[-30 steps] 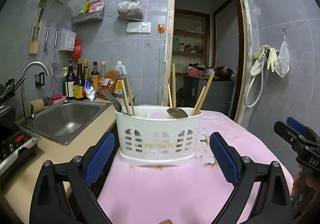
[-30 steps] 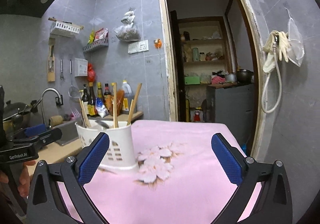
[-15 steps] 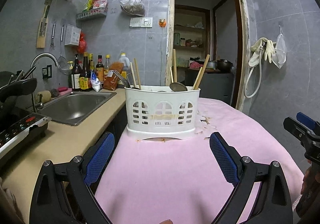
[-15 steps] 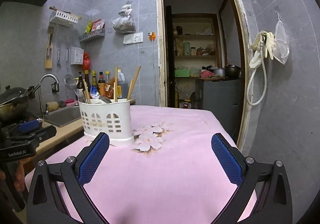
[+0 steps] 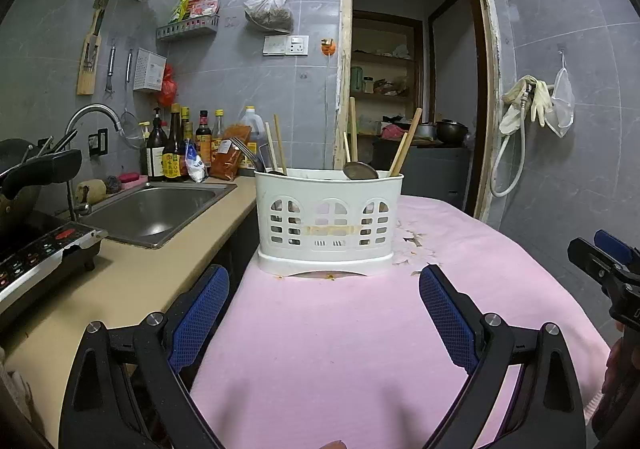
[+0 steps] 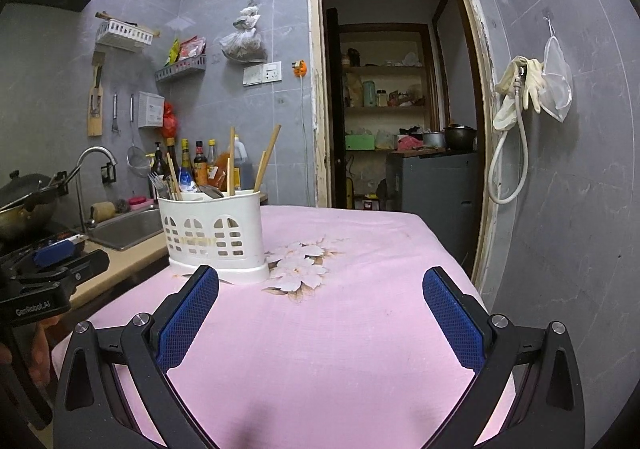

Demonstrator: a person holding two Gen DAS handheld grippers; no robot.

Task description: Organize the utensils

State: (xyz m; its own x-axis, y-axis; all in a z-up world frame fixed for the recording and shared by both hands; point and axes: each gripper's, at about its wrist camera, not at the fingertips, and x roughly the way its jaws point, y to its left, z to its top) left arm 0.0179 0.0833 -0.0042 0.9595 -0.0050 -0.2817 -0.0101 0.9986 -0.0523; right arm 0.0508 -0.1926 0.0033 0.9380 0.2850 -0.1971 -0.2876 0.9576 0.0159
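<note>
A white slotted utensil caddy [image 5: 329,219] stands on the pink tablecloth [image 5: 360,329] and holds wooden chopsticks [image 5: 405,143], a metal spoon [image 5: 360,170] and a fork [image 5: 244,149]. It also shows in the right wrist view [image 6: 214,235], ahead and to the left. My left gripper [image 5: 324,315] is open and empty, a short way in front of the caddy. My right gripper [image 6: 320,313] is open and empty over the cloth, to the right of the caddy.
A beige counter [image 5: 120,289] with a steel sink [image 5: 156,209], a tap and sauce bottles [image 5: 176,145] lies to the left. An induction cooker [image 5: 36,249] and a wok [image 6: 24,205] sit nearer. An open doorway [image 6: 396,109] is behind the table.
Both grippers have drawn back from the caddy and dropped lower, so it looks smaller and farther off. Both stay open and empty.
</note>
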